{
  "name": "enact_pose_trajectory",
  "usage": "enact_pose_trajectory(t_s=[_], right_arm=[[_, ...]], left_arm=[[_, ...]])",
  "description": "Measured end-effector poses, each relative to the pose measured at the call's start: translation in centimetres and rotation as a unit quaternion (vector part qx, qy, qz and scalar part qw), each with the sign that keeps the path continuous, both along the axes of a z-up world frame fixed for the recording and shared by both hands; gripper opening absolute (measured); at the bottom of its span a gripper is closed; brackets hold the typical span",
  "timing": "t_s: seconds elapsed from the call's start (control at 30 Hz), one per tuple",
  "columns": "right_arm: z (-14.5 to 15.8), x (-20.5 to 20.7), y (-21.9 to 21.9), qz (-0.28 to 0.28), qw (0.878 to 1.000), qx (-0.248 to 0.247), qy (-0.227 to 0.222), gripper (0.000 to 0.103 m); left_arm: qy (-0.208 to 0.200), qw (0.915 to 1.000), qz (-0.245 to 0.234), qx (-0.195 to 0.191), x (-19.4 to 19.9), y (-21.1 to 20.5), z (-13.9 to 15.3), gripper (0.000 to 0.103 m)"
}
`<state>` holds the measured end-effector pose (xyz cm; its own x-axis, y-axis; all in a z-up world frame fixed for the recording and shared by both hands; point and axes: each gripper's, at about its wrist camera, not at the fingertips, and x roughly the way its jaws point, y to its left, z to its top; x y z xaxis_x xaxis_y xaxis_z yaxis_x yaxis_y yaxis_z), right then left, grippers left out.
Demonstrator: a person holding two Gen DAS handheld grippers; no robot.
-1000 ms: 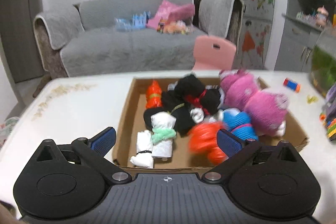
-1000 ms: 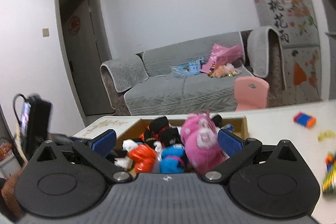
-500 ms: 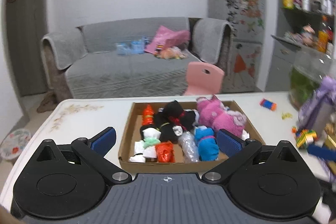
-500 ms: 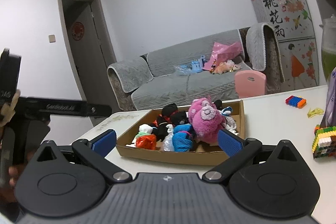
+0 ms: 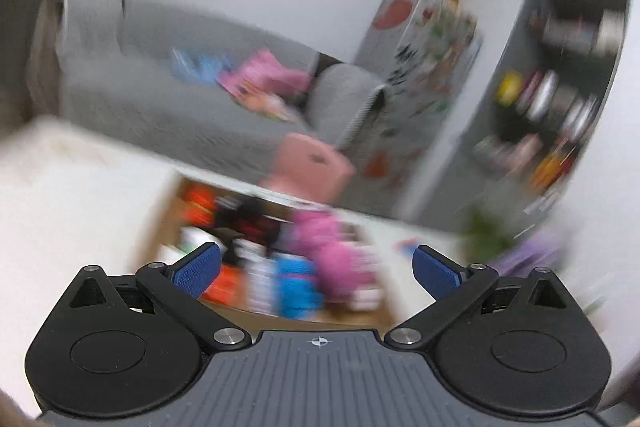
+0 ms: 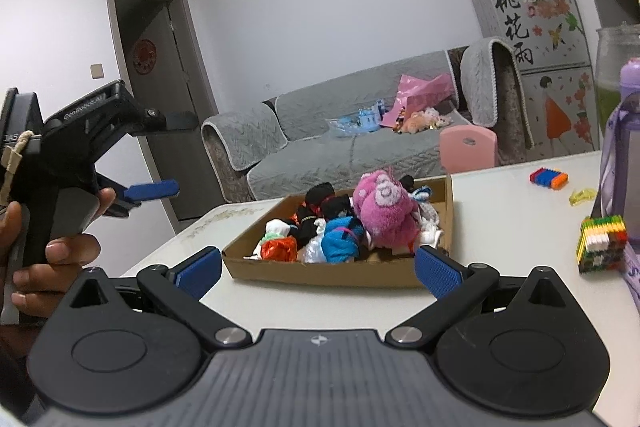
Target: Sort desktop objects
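Left wrist view: camera has tilted and swung since half-second ago, now motion-blurred. Left gripper [image 5: 316, 267] spread wide, empty, above near edge of cardboard box [image 5: 360, 315] on white table [image 5: 72, 195]; grey sofa [image 5: 168, 107] far.

Right wrist view: right gripper [image 6: 318, 273] wide, empty, near box [image 6: 332, 275]. Pink plush [image 6: 384, 211] inside, right; block cube [image 6: 602, 243] on table [image 6: 500, 227], right. Fridge [image 6: 532, 39] far right.

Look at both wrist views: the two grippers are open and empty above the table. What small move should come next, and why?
Probably ease the right gripper toward the multicoloured brick block lying loose on the white table. Its jaws stand open and empty, and the brown cardboard tray already holds the pink plush toy and rolled socks. The left gripper, also open, is in a blurred view, so it should steady first.
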<state>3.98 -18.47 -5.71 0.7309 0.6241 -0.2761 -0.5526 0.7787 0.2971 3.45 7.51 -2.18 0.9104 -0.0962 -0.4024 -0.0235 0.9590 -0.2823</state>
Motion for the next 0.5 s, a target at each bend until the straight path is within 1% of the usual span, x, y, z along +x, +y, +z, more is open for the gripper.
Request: enact_pose_trajectory(t_s=[0.03, 0.07, 0.1, 0.13, 0.17, 0.2, 0.27, 0.33, 0.37, 0.43, 0.5], right_arm=[[-0.1, 0.0, 0.0, 0.001, 1.000, 0.001, 0.002, 0.103], [-0.3, -0.1, 0.0, 0.001, 1.000, 0.001, 0.003, 0.103], [-0.4, -0.2, 0.0, 0.001, 1.000, 0.002, 0.004, 0.103], [-0.5, -0.3, 0.1, 0.002, 1.000, 0.002, 0.005, 0.103], [-0.6, -0.4, 0.1, 0.003, 1.000, 0.003, 0.007, 0.103], [-0.6, -0.5, 0.2, 0.005, 1.000, 0.002, 0.008, 0.103], [-0.7, -0.8, 0.2, 0.005, 1.000, 0.000, 0.007, 0.103], [-0.9, -0.9, 0.1, 0.006, 1.000, 0.000, 0.009, 0.103], [-0.9, -1.0, 0.0, 0.005, 1.000, 0.001, 0.010, 0.103], [-1.0, -1.0, -0.1, 0.003, 1.000, 0.002, 0.012, 0.103], [-0.9, -1.0, -0.1, 0.002, 1.000, 0.002, 0.011, 0.103]], left_arm=[[0.005, 0.9990, 0.013, 0.043, 0.0, -0.9, -0.1, 0.102], [0.012, 0.9968, 0.021, 0.076, 0.2, -1.6, -0.3, 0.103], [0.026, 0.9919, 0.037, 0.119, 0.5, -2.5, -0.5, 0.103], [0.045, 0.9828, 0.057, 0.170, 1.1, -3.5, -0.8, 0.103], [0.057, 0.9768, 0.064, 0.196, 1.5, -4.0, -1.2, 0.103], [0.069, 0.9750, 0.061, 0.202, 1.8, -4.2, -1.5, 0.103], [0.092, 0.9757, 0.044, 0.194, 2.4, -4.1, -2.1, 0.103], [0.080, 0.9812, 0.033, 0.173, 2.1, -3.7, -2.3, 0.103], [0.078, 0.9824, 0.028, 0.168, 2.1, -3.6, -2.4, 0.103], [0.084, 0.9823, 0.017, 0.167, 2.6, -3.6, -2.4, 0.103], [0.084, 0.9791, 0.015, 0.185, 2.6, -4.2, -2.5, 0.103]])
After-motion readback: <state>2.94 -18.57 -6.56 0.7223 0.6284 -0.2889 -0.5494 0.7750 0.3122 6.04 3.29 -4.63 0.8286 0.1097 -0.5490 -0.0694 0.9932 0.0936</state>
